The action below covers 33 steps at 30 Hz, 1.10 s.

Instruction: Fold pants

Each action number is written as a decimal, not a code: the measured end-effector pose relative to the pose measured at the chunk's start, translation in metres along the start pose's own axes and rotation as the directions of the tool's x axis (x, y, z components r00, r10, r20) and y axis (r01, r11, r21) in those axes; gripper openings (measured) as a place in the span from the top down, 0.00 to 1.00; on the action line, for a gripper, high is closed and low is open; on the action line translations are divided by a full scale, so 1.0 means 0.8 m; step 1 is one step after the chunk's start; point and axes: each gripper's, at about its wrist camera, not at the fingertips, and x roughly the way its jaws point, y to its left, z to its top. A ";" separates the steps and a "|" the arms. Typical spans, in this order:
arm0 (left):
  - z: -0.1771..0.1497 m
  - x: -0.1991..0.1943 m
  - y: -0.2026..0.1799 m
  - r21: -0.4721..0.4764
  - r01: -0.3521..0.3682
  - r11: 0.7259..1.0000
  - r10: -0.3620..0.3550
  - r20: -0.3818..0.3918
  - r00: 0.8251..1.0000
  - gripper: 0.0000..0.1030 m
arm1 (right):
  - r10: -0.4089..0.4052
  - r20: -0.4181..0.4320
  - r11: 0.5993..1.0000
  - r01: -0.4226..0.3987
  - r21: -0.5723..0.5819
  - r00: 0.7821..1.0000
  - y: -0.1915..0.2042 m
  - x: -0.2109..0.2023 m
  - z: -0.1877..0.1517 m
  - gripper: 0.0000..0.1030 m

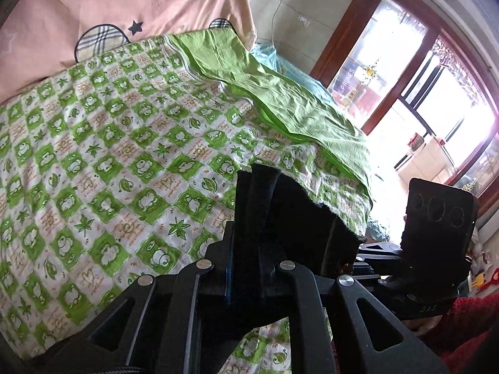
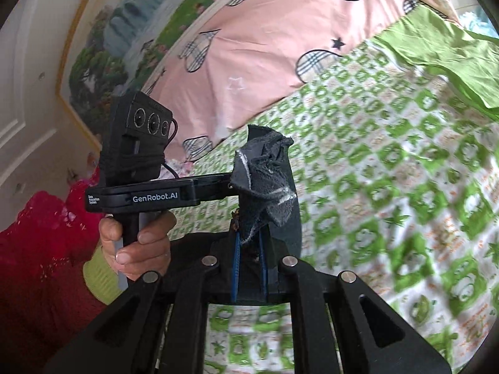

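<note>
The pants are dark fabric. In the left wrist view my left gripper (image 1: pixel 259 205) is shut on a bunched edge of the pants (image 1: pixel 312 221), held up above the bed. In the right wrist view my right gripper (image 2: pixel 252 215) is shut on another bunched part of the pants (image 2: pixel 268 177), dark grey with pale marks. The rest of the pants is hidden below both grippers. The other gripper's camera unit shows in each view: the right one (image 1: pixel 436 218) at the right, the left one (image 2: pixel 137 143) at the left, held by a hand.
A green-and-white checked bedsheet (image 1: pixel 109 162) covers the bed below. A plain green cloth (image 1: pixel 280 93) lies crumpled at its far side. A pink quilt (image 2: pixel 265 31) lies at the head. A window (image 1: pixel 421 78) is to the right. The person's red sleeve (image 2: pixel 37 265) is close.
</note>
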 end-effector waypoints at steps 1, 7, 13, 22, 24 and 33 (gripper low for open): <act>-0.005 -0.010 0.003 -0.010 -0.005 1.000 0.005 0.014 1.000 0.90 | 0.010 -0.009 1.000 -0.010 -0.007 1.000 0.005 0.003 0.000 0.89; -0.034 -0.047 0.017 -0.043 -0.026 0.999 0.029 0.068 0.997 0.90 | 0.049 -0.076 0.996 -0.054 -0.065 0.996 0.040 0.031 -0.004 0.89; -0.072 -0.072 0.046 -0.111 -0.054 0.992 0.066 0.101 0.993 0.90 | 0.074 -0.149 0.993 -0.087 -0.080 0.986 0.056 0.071 -0.020 0.89; -0.129 -0.088 0.093 -0.219 -0.105 0.970 0.131 0.111 0.985 0.90 | 0.064 -0.247 0.990 -0.093 -0.107 0.967 0.072 0.129 -0.046 0.89; -0.141 -0.087 0.106 -0.258 -0.104 0.961 0.137 0.113 0.984 0.90 | 0.056 -0.269 0.990 -0.089 -0.112 0.962 0.075 0.141 -0.052 0.89; -0.207 -0.087 0.153 -0.458 -0.171 0.872 0.220 0.054 0.974 0.88 | 0.001 -0.392 0.991 -0.052 -0.121 0.920 0.075 0.186 -0.084 0.84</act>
